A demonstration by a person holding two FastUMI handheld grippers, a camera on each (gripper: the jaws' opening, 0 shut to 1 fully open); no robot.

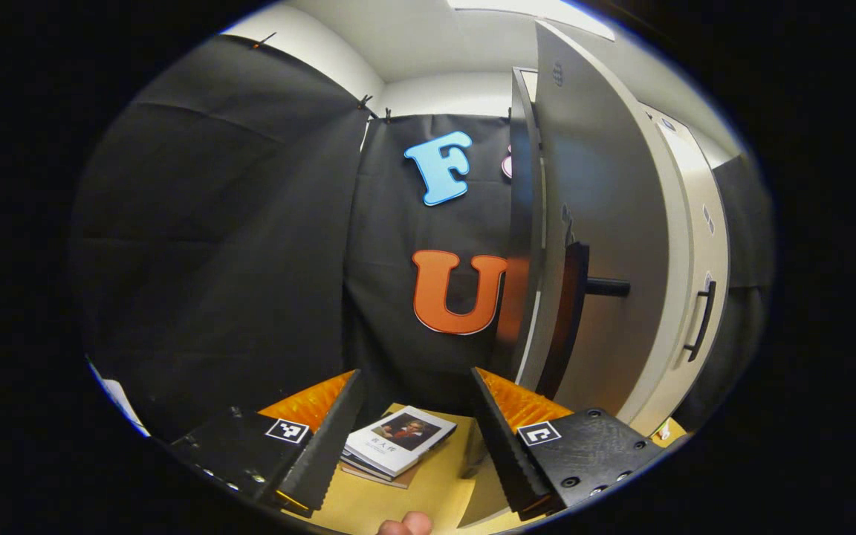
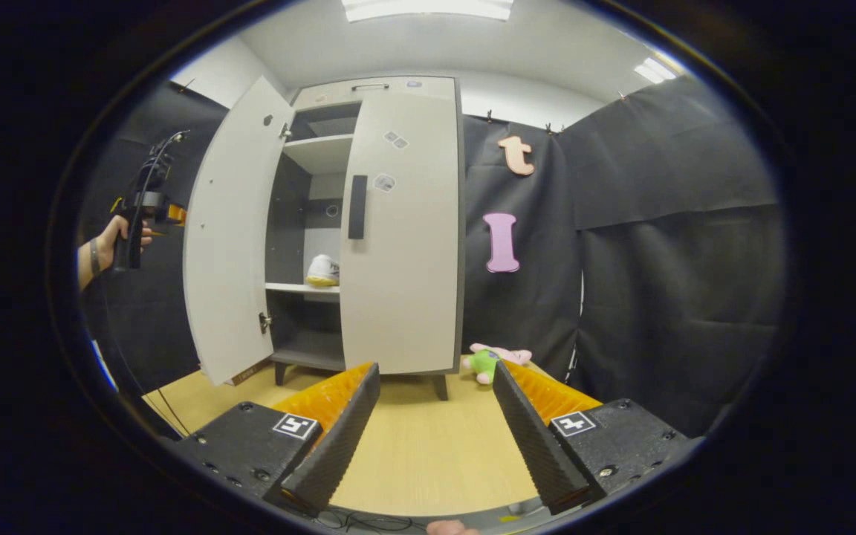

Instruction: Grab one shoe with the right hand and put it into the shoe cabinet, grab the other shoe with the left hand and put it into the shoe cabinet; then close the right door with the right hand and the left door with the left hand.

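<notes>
Wide-spread left gripper (image 1: pixel 414 438) above books (image 1: pixel 398 440), beside open left door (image 1: pixel 599 245); right gripper (image 2: pixel 434 438) wide too.

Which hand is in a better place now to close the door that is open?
The left. The left gripper is beside the open left door, whose handle shows close in the left gripper view. The right gripper is farther back, facing the closed right door.

The right gripper (image 2: pixel 428 438) hung open over the floor (image 2: pixel 428 453). Far ahead, the cabinet (image 2: pixel 368 223) had its right door (image 2: pixel 406 230) shut, left door (image 2: pixel 231 230) open, a shoe (image 2: pixel 322 271) on the shelf.
</notes>
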